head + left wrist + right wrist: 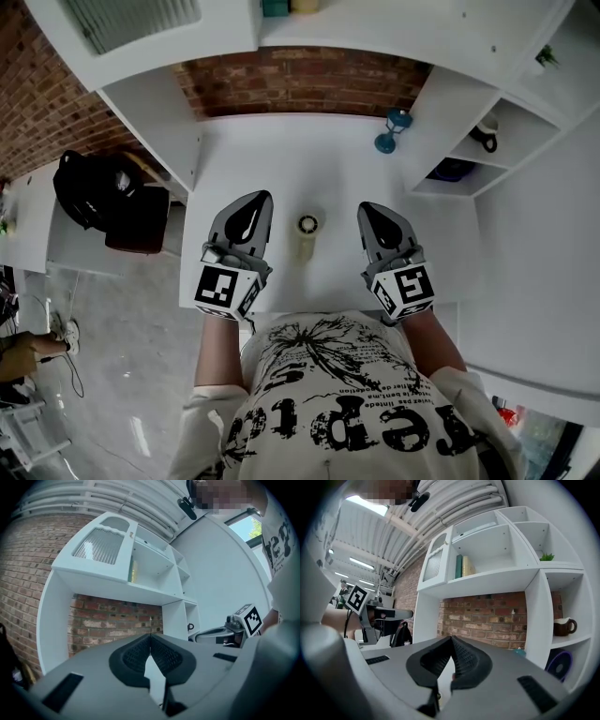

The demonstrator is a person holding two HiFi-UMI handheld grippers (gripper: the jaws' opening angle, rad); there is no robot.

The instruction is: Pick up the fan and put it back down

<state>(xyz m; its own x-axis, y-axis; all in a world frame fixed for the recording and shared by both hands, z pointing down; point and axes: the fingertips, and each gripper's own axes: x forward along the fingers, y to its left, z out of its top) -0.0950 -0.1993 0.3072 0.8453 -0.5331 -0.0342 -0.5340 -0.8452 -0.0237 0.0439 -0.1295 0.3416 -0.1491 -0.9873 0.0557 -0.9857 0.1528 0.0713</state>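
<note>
Holding left tongs (262,199) and right tongs (366,208) shut and empty, I judge the small cream cylindrical fan (307,239) on the white table (281,150) lies midway between them, round end away from me.

A teal item (275,7) and a yellow item (305,5) are cut off by the head view's upper edge; a dark blue object (454,171) in the lowest white cubby (439,188) is half hidden. Its kind is unclear.

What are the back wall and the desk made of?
The wall looks like rough red brick, with pale mortar lines between blocks. The desk looks like smooth white board, painted or laminated; its flat, even surface leaves that open.
</note>
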